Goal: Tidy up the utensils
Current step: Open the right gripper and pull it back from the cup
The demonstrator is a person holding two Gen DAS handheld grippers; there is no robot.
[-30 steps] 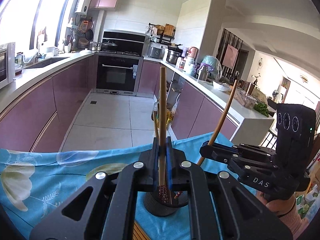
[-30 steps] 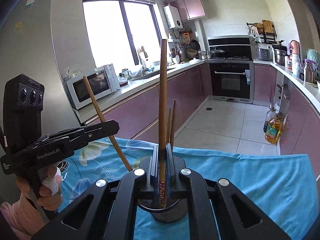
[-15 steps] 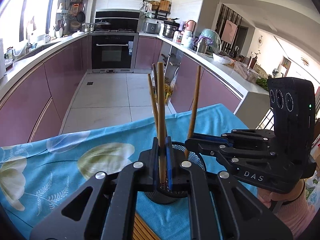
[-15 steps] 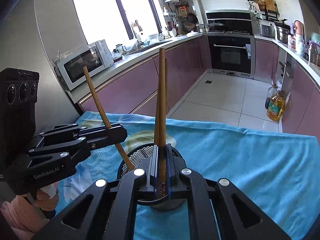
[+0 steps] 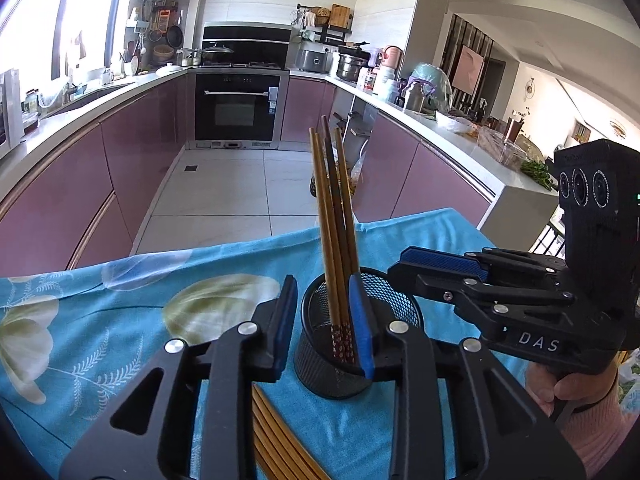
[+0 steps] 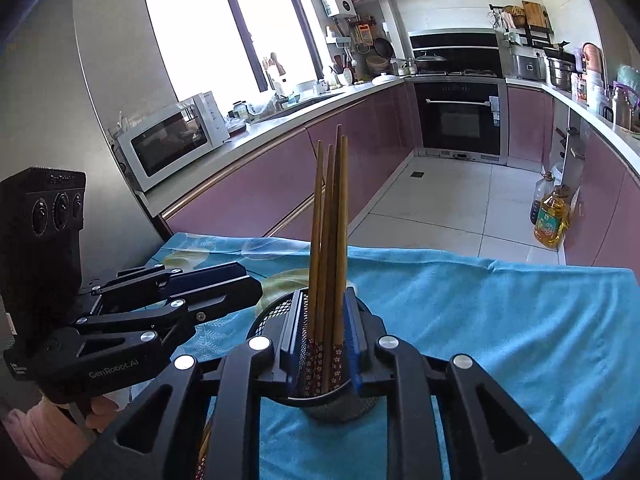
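The loose chopsticks lying on the near cloth are mostly hidden under the left gripper, only their middles showing, and the mesh cup's base is cut off behind the black fingers. In the right wrist view the cup's rim barely peeks out around the right gripper.

Both grippers sit right at the cup on the blue floral tablecloth, kitchen counters and the oven far behind, an oil bottle on the floor to the right. Four chopsticks stand together in the cup, leaning slightly.

Jaws are opening on both sides now! The left one's blue pads stand clear of the sticks; the right one's pads flank the bundle with slim gaps, nothing pinched.

A second ago each gripper clamped a single chopstick, held high. Now both sticks are down in the cup with the others, let go.
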